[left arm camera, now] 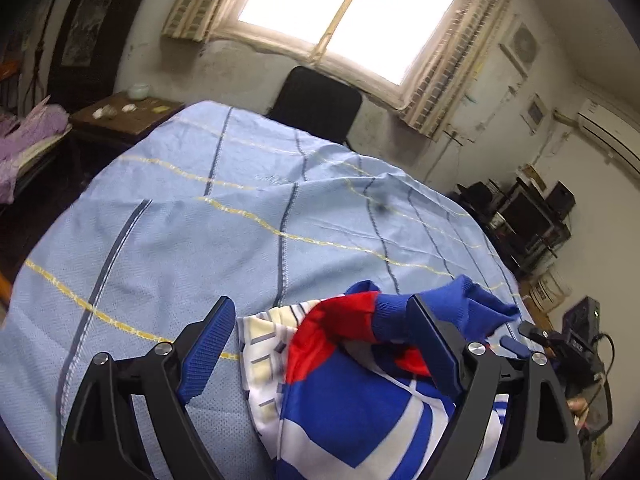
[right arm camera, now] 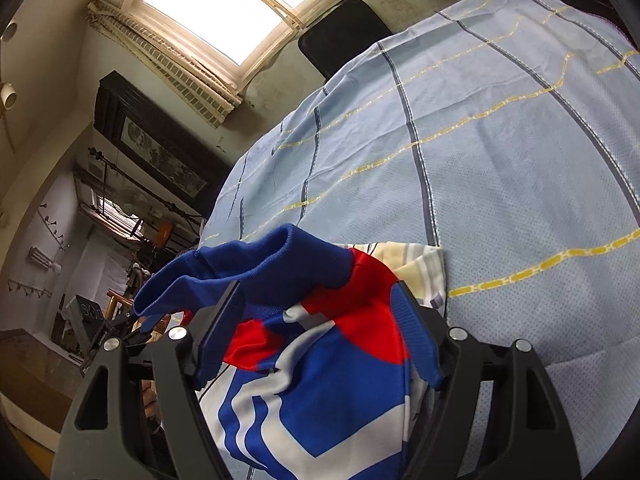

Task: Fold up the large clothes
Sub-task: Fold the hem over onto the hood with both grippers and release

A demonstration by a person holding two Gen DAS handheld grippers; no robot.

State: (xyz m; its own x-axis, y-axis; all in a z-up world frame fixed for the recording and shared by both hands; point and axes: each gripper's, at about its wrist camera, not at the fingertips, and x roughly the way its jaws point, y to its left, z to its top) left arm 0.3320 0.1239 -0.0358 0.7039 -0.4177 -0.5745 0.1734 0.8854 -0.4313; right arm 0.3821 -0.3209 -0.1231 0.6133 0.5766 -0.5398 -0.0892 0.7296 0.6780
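Two wrist views show one garment point(left arm camera: 352, 396) bunched at the near edge of a bed under a light-blue sheet point(left arm camera: 192, 208) with dark and yellow lines. Left wrist view: the left gripper point(left arm camera: 320, 344) has its jaws spread wide, the garment's blue, red and white cloth lying between them; the blue ribbed cuff point(left arm camera: 472, 304) drapes over the right finger, but whether either pad presses the cloth cannot be told. Only this view shows the right gripper point(left arm camera: 524, 340), small beyond the cuff, its jaw state not readable here, as well as a wooden side table point(left arm camera: 128, 116) and an air conditioner point(left arm camera: 612, 132). A black chair point(left arm camera: 320, 104) stands under the window point(left arm camera: 348, 8). Right wrist view: the right gripper point(right arm camera: 316, 320) likewise stands wide, the garment point(right arm camera: 320, 404) filling the gap and the cuff point(right arm camera: 260, 268) lying across the left finger; contact again cannot be told. Only this view shows a framed picture point(right arm camera: 160, 152) on the wall, and the left gripper point(right arm camera: 120, 332) partly, under the cuff.
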